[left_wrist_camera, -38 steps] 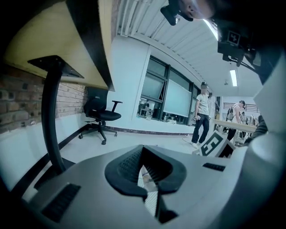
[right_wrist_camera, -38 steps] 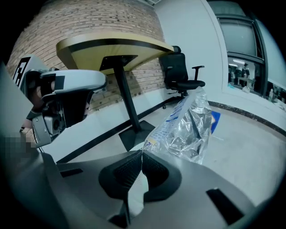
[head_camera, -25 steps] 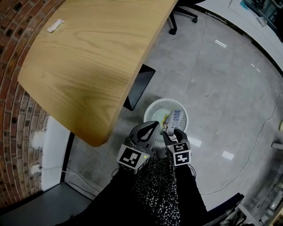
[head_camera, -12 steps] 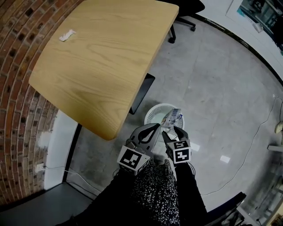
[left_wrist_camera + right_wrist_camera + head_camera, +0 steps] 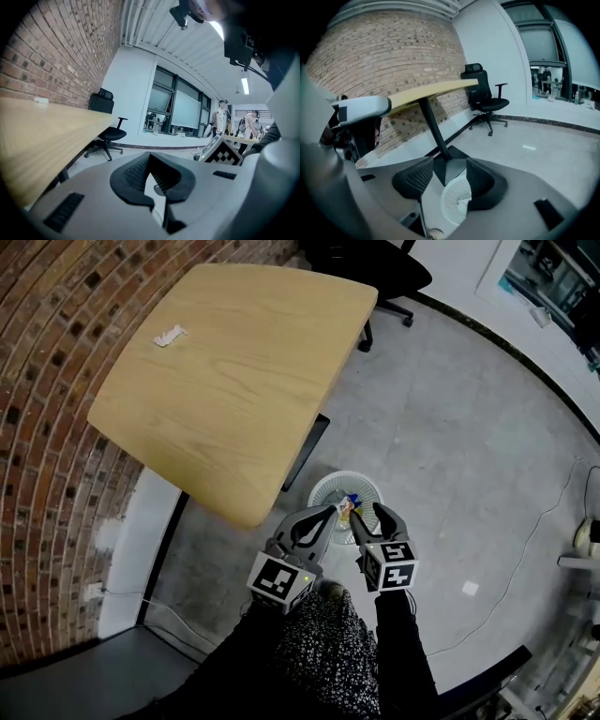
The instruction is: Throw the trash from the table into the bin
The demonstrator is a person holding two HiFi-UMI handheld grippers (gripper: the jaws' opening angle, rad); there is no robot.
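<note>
The task looks to be partly done. The bin (image 5: 322, 497) stands on the floor beside the foot of the tabletop (image 5: 244, 381). Inside it lies at least one colourful wrapper (image 5: 349, 506), so I judge that this piece is already thrown away. Both tools hang over the bin and hold nothing. The right tool (image 5: 450, 162) has its jaws well apart; they have just been opening. There is no thing between them, only the white mesh of the bin seen below through the gap. The left tool (image 5: 149, 156) has its jaws together at the tips, with only the hollow between the pads and nothing caught there. What is left is on the tabletop: one small white scrap (image 5: 169, 335) lies near the far edge, close to the brick wall, well apart from both tools and from the bin. I see no other trash on the wood. So, by my reading, one more trip is needed: to go to the scrap, to close a tool on it, to carry it over the bin and to let it fall. The scrap looks small and flat, so it may be not easy to pick up from the smooth surface.
</note>
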